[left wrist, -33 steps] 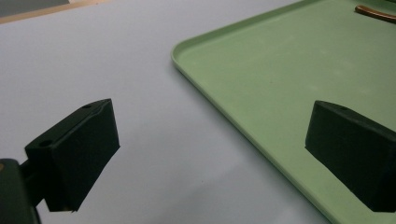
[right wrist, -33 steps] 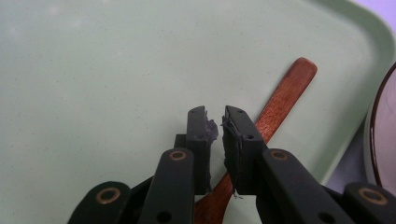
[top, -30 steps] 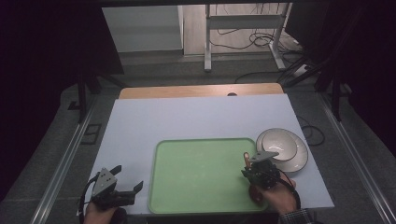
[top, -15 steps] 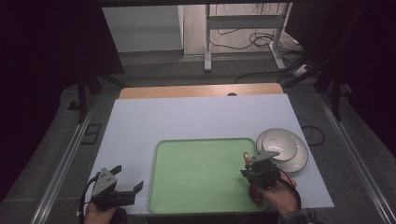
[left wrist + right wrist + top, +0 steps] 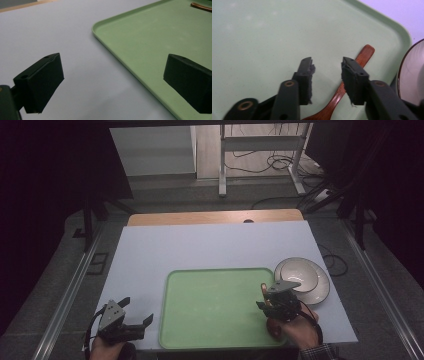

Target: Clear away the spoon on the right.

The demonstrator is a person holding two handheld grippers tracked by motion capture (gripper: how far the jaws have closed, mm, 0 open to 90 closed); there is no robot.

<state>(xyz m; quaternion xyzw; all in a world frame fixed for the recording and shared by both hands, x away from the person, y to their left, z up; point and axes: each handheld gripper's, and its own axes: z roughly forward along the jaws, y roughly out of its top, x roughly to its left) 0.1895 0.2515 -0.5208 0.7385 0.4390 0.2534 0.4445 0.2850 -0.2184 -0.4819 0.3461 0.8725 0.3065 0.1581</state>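
Green tray [image 5: 215,307]: sits on the pale tabletop [image 5: 200,245], between the two hands.
Left gripper [image 5: 112,82]: parked at the tray's left edge, jaws spread wide, nothing in them.
Right gripper [image 5: 327,75]: jaws have just been opening; wooden spoon [image 5: 362,56] lies loose on the tray under them, so it looks dropped off.
Right gripper view extra: shows the spoon's handle clearly; the high view adds the bowl [image 5: 302,279] just past the tray's right rim.

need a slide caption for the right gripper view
Right gripper, jaws just opened, above a wooden spoon lying on the green tray, beside a bowl.
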